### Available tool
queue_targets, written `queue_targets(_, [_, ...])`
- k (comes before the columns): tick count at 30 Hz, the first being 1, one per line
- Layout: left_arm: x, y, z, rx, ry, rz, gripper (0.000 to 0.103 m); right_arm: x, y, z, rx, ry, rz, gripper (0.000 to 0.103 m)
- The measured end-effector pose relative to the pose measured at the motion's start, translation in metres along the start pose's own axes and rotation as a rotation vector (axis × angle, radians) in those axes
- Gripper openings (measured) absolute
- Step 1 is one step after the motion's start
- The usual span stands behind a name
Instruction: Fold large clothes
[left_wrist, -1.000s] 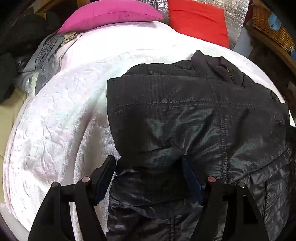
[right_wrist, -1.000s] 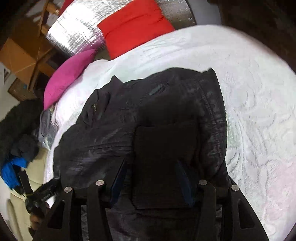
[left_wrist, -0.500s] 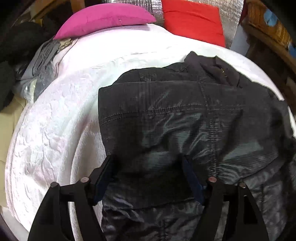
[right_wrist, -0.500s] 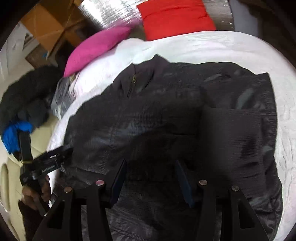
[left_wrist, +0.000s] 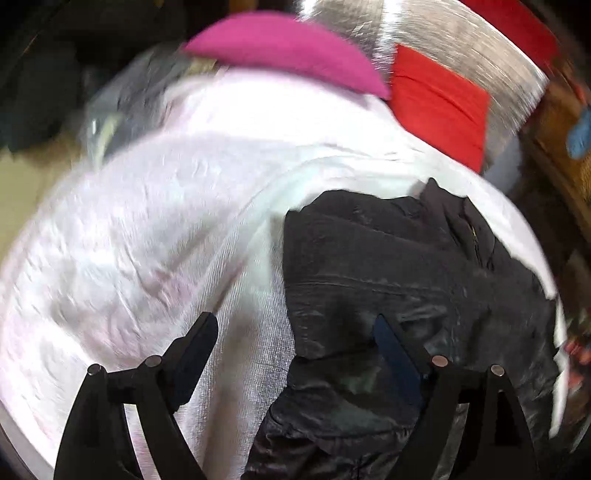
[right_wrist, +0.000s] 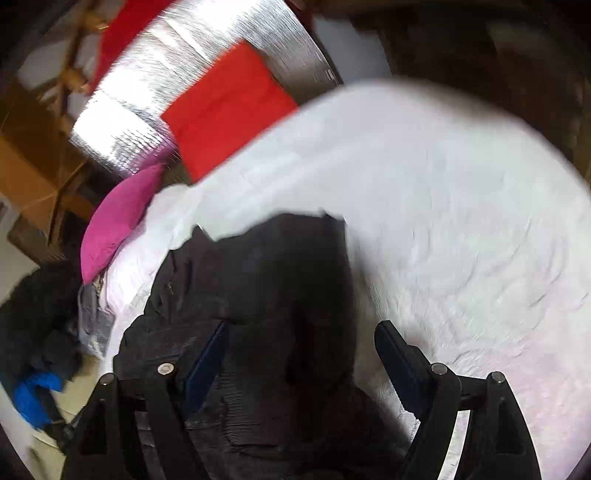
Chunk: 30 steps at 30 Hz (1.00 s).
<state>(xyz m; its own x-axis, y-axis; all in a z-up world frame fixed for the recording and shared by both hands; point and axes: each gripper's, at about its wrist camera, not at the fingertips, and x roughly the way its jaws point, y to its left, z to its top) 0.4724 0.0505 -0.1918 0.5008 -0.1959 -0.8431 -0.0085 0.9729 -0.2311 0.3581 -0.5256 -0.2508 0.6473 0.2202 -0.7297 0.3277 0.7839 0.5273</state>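
A black quilted jacket (left_wrist: 406, 277) lies folded on the white bedspread (left_wrist: 147, 240), collar toward the pillows. My left gripper (left_wrist: 295, 343) hangs over the jacket's left edge. Its jaws are opening, the left finger (left_wrist: 195, 347) is over bare bedspread, and no pad presses the fabric. In the right wrist view the jacket (right_wrist: 258, 295) fills the lower middle. My right gripper (right_wrist: 301, 350) straddles its right edge with jaws opening. Its right finger (right_wrist: 395, 354) is over the white bedspread (right_wrist: 461, 221) and its left finger over the jacket. Both views are motion-blurred.
A pink pillow (left_wrist: 280, 48) and a red pillow (left_wrist: 436, 103) lean against a silver foil panel (left_wrist: 509, 81) at the bed's head. Dark clothes (right_wrist: 33, 321) and a blue item (right_wrist: 33, 398) lie beside the bed on the left. White bedspread extends right of the jacket.
Both grippers' jaws have spread wider off the jacket fabric. The left view has slid left and the right view right, so each outer finger is now over bare bedspread.
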Motion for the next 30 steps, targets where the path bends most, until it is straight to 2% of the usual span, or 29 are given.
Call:
queue_targets(2, [0.017,0.013,0.004,-0.078,0.080,-0.072,0.087,0.021,-0.009,-0.001,0.018,0.069,0.005,0.084])
queue_targets(4, [0.033,0.018,0.004,-0.136,0.141,-0.141,0.087,0.039,-0.013,-0.002,0.039,0.123,0.061,0.084])
queue_targets(6, [0.042,0.016,0.000,-0.143,0.179,-0.202,0.087,0.052,-0.011,-0.006,0.027,0.158,0.103,0.085])
queue_targets(10, [0.048,0.002,-0.002,-0.099,0.182,-0.251,0.085,0.051,0.011,-0.013,-0.118,0.113,0.069,0.082])
queue_targets(11, [0.050,0.000,-0.002,-0.101,0.179,-0.271,0.083,0.051,0.017,-0.016,-0.154,0.103,0.031,0.076])
queue_targets(12, [0.052,-0.002,-0.001,-0.107,0.176,-0.291,0.070,0.051,0.021,-0.018,-0.180,0.099,0.012,0.072])
queue_targets(13, [0.054,-0.006,0.000,-0.105,0.171,-0.270,0.061,0.049,0.027,-0.020,-0.216,0.083,-0.002,0.060])
queue_targets(14, [0.057,-0.013,0.001,-0.097,0.163,-0.255,0.058,0.046,0.030,-0.020,-0.234,0.070,-0.004,0.044])
queue_targets(17, [0.054,-0.017,0.005,-0.098,0.116,-0.253,0.040,0.031,0.034,-0.016,-0.261,0.016,0.017,0.032])
queue_targets(19, [0.047,-0.028,0.009,-0.051,0.060,-0.250,0.037,0.021,0.039,-0.013,-0.272,-0.031,0.017,0.030])
queue_targets(21, [0.040,-0.038,0.012,0.000,0.019,-0.227,0.037,0.015,0.042,-0.010,-0.260,-0.072,0.020,0.029])
queue_targets(23, [0.046,-0.047,0.012,0.027,0.022,-0.187,0.037,0.015,0.040,-0.008,-0.235,-0.083,0.018,0.029])
queue_targets(24, [0.053,-0.047,0.011,0.025,0.042,-0.160,0.041,0.020,0.040,-0.010,-0.227,-0.070,0.008,0.029])
queue_targets(26, [0.066,-0.045,0.008,0.002,0.084,-0.135,0.058,0.038,0.036,-0.013,-0.218,-0.024,-0.023,0.030])
queue_targets(30, [0.067,-0.044,0.005,0.010,0.103,-0.115,0.062,0.046,0.024,-0.012,-0.156,0.025,0.010,0.041])
